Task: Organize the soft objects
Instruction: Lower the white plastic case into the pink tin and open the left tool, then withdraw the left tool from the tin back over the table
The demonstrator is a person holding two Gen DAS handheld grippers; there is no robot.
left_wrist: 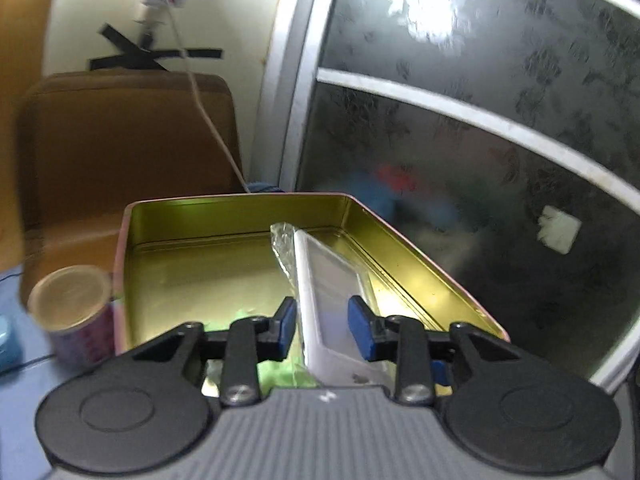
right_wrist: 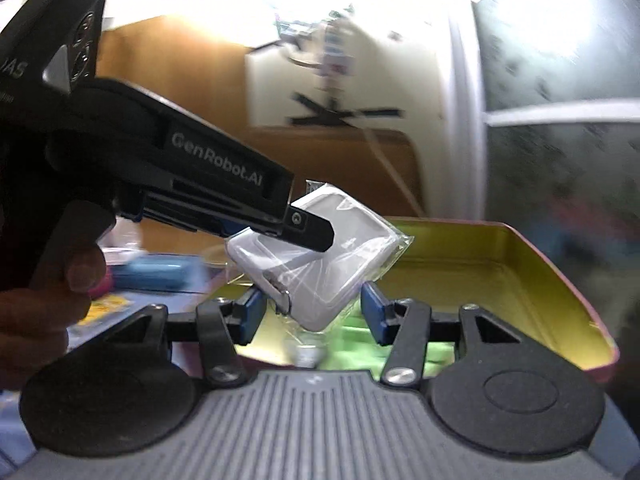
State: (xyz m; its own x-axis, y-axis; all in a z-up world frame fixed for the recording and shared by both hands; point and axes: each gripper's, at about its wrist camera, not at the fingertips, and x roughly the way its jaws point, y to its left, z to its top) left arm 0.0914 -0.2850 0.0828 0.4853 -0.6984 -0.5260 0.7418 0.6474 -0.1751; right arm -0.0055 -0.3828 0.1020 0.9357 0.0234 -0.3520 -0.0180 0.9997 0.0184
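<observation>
My left gripper [left_wrist: 322, 322] is shut on a white soft pack in clear plastic wrap [left_wrist: 328, 280] and holds it on edge over an open gold-lined tin box [left_wrist: 240, 216]. In the right wrist view the same pack [right_wrist: 320, 264] hangs from the left gripper [right_wrist: 320, 236] above the tin box [right_wrist: 540, 280]. My right gripper [right_wrist: 312, 312] is open, its blue pads on either side of the pack's lower corner, apart from it. Something green [right_wrist: 360, 340] lies in the tin near its front end.
A round can [left_wrist: 76, 316] stands left of the tin on a blue surface. A brown chair back [left_wrist: 128, 140] is behind, with a white cable [left_wrist: 208, 120] hanging over it. A frosted glass door [left_wrist: 480, 160] is at the right. Blue and yellow items [right_wrist: 156, 272] lie left of the tin.
</observation>
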